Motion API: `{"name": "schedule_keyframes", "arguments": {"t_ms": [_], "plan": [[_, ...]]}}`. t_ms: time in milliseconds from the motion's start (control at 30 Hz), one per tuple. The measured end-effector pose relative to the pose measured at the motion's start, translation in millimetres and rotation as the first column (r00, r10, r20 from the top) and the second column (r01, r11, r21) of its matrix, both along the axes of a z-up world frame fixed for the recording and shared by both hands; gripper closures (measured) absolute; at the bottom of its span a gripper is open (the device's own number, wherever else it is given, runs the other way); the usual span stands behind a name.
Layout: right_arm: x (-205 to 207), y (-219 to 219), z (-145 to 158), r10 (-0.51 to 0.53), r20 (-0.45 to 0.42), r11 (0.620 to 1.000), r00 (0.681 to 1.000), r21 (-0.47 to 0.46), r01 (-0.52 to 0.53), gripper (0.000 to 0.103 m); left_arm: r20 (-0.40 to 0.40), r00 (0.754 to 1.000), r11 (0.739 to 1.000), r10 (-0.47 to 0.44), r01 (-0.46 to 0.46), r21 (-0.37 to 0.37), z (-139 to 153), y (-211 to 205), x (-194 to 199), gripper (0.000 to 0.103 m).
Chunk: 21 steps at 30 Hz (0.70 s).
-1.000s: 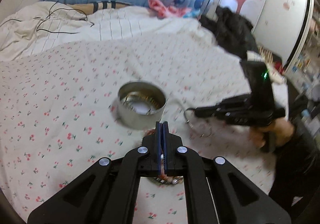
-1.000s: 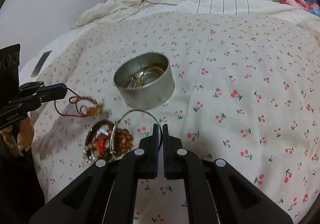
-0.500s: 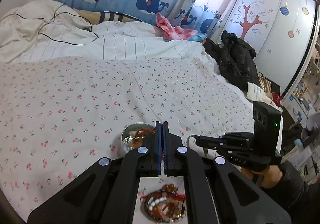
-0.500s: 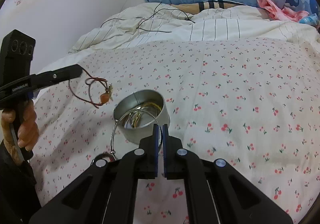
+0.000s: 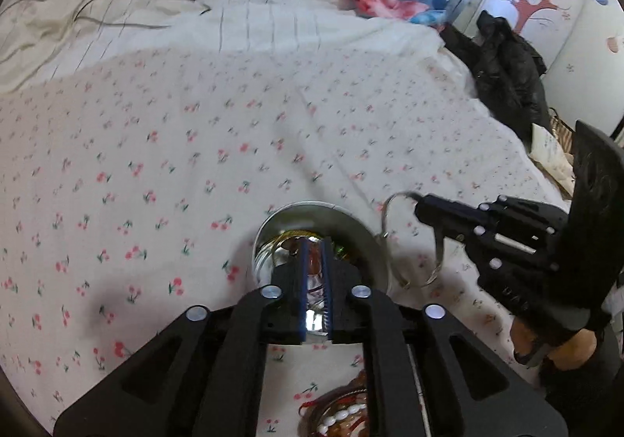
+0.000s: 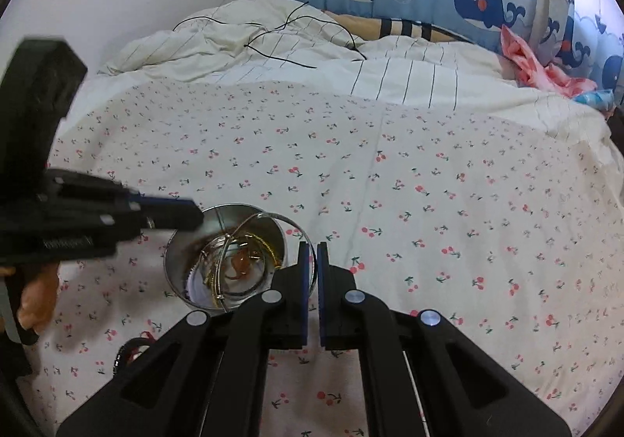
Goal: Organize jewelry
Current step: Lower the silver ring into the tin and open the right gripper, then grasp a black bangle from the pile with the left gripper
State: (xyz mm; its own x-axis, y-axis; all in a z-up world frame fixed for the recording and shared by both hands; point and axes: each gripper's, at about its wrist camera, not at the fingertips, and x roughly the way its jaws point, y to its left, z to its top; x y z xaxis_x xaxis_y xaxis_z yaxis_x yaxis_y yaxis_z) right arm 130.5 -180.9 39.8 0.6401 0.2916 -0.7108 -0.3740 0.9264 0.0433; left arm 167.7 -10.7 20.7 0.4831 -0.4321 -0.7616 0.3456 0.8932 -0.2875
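My left claw point(image 6: 171, 216) now sits right over the metal tin point(image 6: 224, 261) with its fingers a narrow gap apart and nothing between them, and the red cord bracelet point(image 6: 241, 263) it pinched half a second ago now seems to lie inside the tin among the gold pieces, though the glare makes that hard to confirm. My right claw point(image 5: 419, 208), just right of the tin on the cherry-print bed point(image 6: 429, 183), is still clamped on the silver bangle point(image 5: 390, 218), which hangs beside the rim, while the bead pile point(image 5: 339, 417) remains nearest me.
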Motion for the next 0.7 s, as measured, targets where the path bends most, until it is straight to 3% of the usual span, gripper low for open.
{"name": "schedule_keyframes", "arguments": {"t_ms": [67,133,300,433,500,567,700], "plan": [[1,3,0,0.008,0.003,1.000,1.000,-0.008,-0.008,0.099,0.017,1.000,1.000,0.022,-0.022,0.021,8,4,-4,0.065],[1,10,1,0.026,0.006,1.000,1.000,-0.015,-0.026,0.099,0.059,0.997,0.998,0.054,-0.055,0.027,19,13,-12,0.052],[10,38,-4,0.074,0.003,0.996,0.997,-0.058,-0.074,0.099,0.089,0.989,0.992,0.117,-0.121,0.041,32,34,-33,0.050],[17,60,-16,0.096,-0.032,0.990,0.995,-0.104,-0.099,0.098,0.084,0.988,0.988,0.133,-0.140,0.073,25,45,-51,0.041],[18,62,-23,0.107,-0.068,0.986,0.992,-0.121,-0.114,0.093,0.045,0.993,0.989,0.110,-0.114,0.093,16,43,-56,0.041],[12,53,-19,0.085,-0.059,0.991,0.995,-0.094,-0.090,0.072,0.017,0.997,0.991,0.071,-0.073,0.117,7,37,-63,0.040],[-9,23,0,0.053,-0.056,0.999,0.997,0.004,-0.053,0.069,-0.032,0.999,0.985,-0.036,0.041,0.166,-10,18,-84,0.041]]}}
